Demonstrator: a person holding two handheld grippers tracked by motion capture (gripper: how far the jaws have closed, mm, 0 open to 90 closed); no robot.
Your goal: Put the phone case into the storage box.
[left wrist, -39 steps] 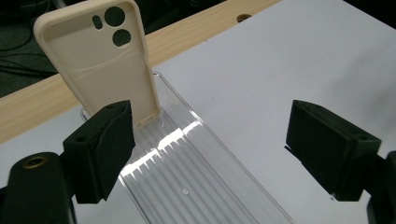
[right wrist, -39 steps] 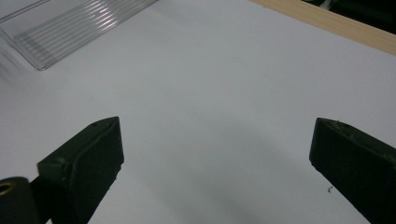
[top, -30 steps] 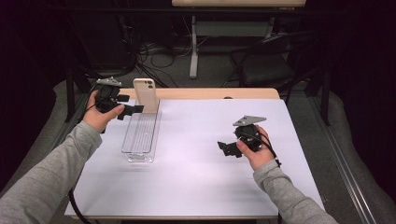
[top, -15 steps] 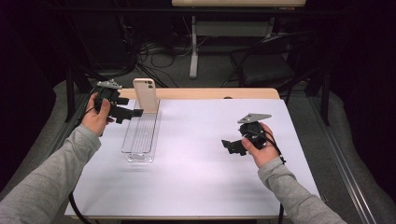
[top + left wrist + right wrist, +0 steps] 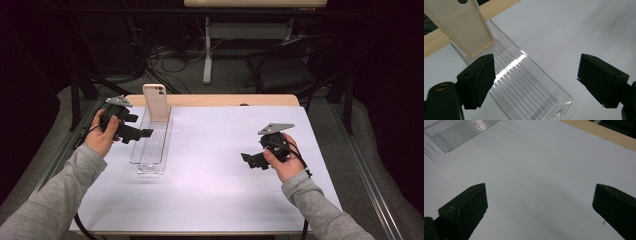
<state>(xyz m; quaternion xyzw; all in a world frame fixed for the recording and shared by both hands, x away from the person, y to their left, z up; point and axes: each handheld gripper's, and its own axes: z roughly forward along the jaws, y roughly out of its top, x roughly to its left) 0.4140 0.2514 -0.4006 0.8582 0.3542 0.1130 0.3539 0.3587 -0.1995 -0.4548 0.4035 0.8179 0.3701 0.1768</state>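
A long clear ribbed tray [image 5: 151,141] [image 5: 524,85] lies on the white table's left half. A beige phone [image 5: 156,102] [image 5: 461,23] stands upright at the tray's far end. My left gripper [image 5: 141,134] [image 5: 536,80] hovers open at the tray's left side, its jaws empty and spanning the tray's width. My right gripper [image 5: 248,160] [image 5: 541,212] is open over bare white table on the right, holding nothing. A corner of the tray [image 5: 456,133] shows far off in the right gripper view.
The white table top [image 5: 220,170] has a wooden strip [image 5: 235,100] along its far edge. Beyond it are a dark floor with cables, a chair [image 5: 292,65] and a desk leg [image 5: 207,50]. Grey-sleeved forearms come in from the bottom.
The left gripper has drifted slightly toward me and left of the phone. The right gripper has shifted a little right and toward me. Both stayed open.
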